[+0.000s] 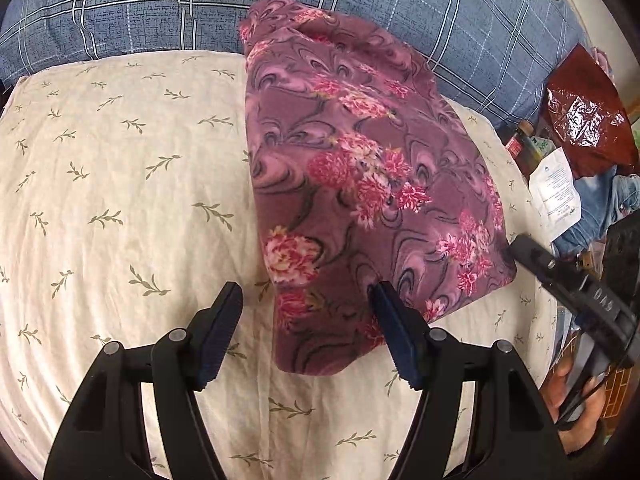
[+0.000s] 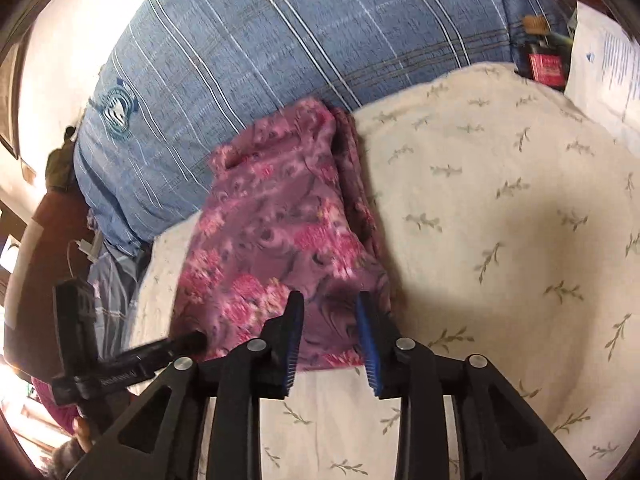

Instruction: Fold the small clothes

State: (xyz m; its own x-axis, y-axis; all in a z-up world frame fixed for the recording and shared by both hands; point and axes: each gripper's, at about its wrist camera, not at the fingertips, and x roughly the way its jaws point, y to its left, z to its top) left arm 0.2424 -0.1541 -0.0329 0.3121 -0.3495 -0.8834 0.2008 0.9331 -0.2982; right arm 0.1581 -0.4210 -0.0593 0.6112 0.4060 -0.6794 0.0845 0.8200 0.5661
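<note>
A folded mauve garment printed with pink flowers and dark swirls (image 1: 360, 184) lies on a cream bedsheet patterned with small olive sprigs (image 1: 120, 168). Its far end rests against a blue plaid pillow with white and dark stripes (image 1: 160, 4) at the sheet's far edge, and its near end reaches toward the sheet's near edge. In the right wrist view the garment's layered fold edges show along its right side, stacked one on another.

The left gripper (image 1: 306, 300), black with dark ribbed pads, hangs over the garment's near left corner with its jaws spread wide. One finger is over bare sheet to the left of the cloth, the other is over the cloth itself, and neither pad presses on the fabric.

The right gripper (image 2: 330, 312), black with blue ribbed pads, points at the garment's near end. Its jaws stand partly apart, with a clear gap between the pads. The fingertips lie over the cloth's near edge; no fabric is pinched between them. The view is blurred, so I cannot tell whether the tips touch the cloth.

Past the sheet's right edge in the left wrist view are a crumpled dark red foil bag (image 1: 588, 116), a white printed paper sheet (image 1: 556, 188) and a small bottle with a red label (image 1: 520, 140). A hand (image 1: 572, 400) holds the right gripper's handle there.
</note>
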